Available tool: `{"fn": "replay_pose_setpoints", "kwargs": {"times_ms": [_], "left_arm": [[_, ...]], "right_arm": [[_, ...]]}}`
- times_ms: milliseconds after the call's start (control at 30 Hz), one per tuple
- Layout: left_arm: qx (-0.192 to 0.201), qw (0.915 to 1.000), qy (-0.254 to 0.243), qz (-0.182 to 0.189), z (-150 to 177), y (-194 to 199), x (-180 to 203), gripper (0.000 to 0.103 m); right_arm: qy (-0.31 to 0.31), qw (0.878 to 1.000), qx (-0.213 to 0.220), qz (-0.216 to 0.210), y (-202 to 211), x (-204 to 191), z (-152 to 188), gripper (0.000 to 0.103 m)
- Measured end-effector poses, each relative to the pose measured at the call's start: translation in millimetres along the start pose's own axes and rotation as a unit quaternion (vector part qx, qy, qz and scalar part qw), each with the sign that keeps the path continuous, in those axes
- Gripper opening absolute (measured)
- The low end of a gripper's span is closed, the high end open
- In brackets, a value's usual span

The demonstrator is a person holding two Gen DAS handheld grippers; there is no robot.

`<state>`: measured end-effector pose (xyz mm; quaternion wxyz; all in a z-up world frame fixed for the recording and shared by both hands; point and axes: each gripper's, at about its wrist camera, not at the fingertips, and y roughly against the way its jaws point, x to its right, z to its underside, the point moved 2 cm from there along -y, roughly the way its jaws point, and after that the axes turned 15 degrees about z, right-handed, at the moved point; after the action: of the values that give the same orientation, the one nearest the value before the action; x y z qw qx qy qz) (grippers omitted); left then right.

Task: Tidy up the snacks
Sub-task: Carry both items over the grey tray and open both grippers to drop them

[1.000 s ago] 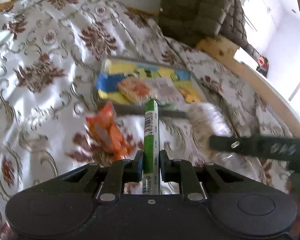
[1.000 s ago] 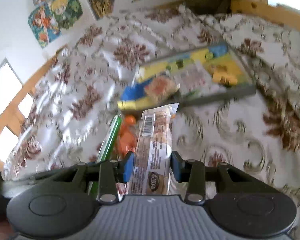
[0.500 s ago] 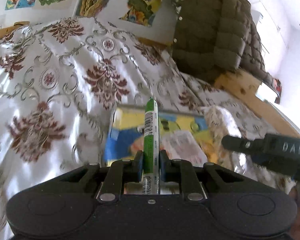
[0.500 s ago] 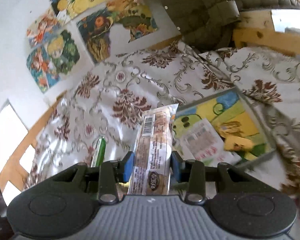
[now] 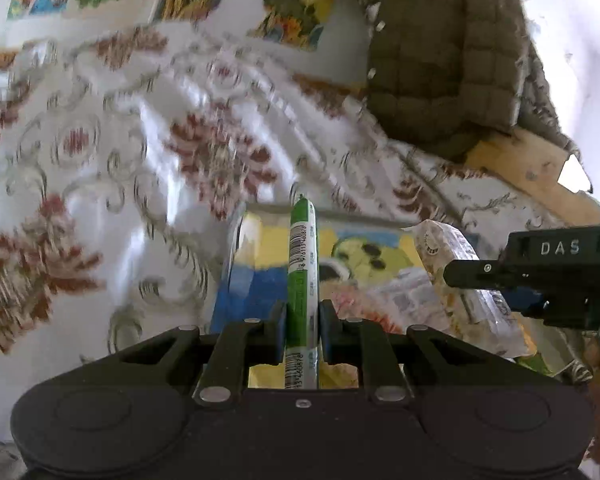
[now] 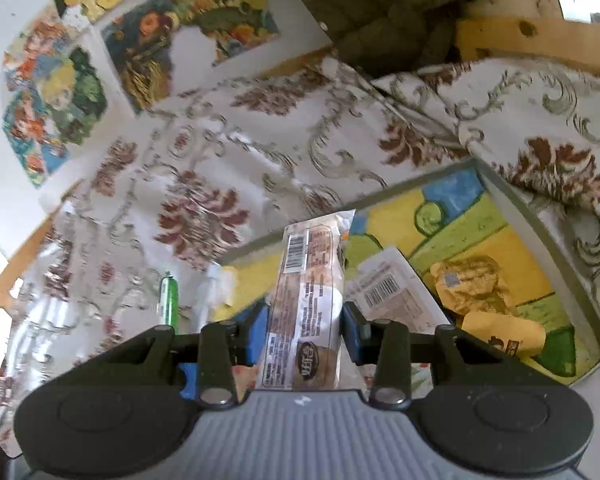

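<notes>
1. The left gripper is all black plastic: a wide rounded body with two shallow round discs moulded in, and angular linkage arms pinned with silver screws.
2. The right gripper has the same layout, but its middle panel is ribbed grey and its finger pads are blue.
3. Seen from the left wrist, the right one's side carries white "DAS" lettering and a small screw.
</notes>
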<state>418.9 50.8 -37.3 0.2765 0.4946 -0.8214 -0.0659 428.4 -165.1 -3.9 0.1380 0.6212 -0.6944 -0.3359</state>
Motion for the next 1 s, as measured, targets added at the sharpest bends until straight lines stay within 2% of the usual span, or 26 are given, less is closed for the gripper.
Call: {"fn": "replay_pose_setpoints", "kwargs": {"times_ms": [67,200,367,467,533,600,667,700,833,1000], "left_arm": [[-0.014,0.9998,0.010,-0.005,3,-6,-3,0.018],[-0.027,0.9995,-0.013,-0.009,5,-14,2,0.018],[-0.036,0.9993,0.006,0.003,7,-17,-1,0.018],[-0.040,0.9981,0.043,0.016,7,-17,-6,0.018],[-0.035,0.9986,0.037,0.015,7,-14,-4,0.021],[-0.029,0.9987,0.040,0.013,4,-9,-2,0.031],[-0.018,0.9987,0.046,0.013,0,0,1,0.046],[-0.011,0.9989,0.044,0.012,-2,5,4,0.049],[0.020,0.9996,0.017,0.006,-13,31,20,0.069],[0.060,0.9981,-0.018,-0.003,-28,70,42,0.084]], "right_arm": [[0.003,1.000,-0.013,0.007,-11,-1,7,0.044],[0.017,0.999,-0.014,0.023,-18,-2,16,0.043],[0.031,0.999,-0.012,0.030,-15,-3,17,0.045],[0.043,0.998,-0.017,0.039,-15,-1,20,0.051],[0.042,0.998,-0.017,0.041,-12,2,19,0.057],[0.041,0.998,-0.013,0.042,-7,6,17,0.064],[0.037,0.998,-0.003,0.043,1,10,14,0.070],[0.036,0.998,0.005,0.043,7,12,12,0.074],[0.030,0.998,0.038,0.037,37,17,9,0.084],[0.040,0.995,0.090,0.032,81,17,7,0.093]]}}
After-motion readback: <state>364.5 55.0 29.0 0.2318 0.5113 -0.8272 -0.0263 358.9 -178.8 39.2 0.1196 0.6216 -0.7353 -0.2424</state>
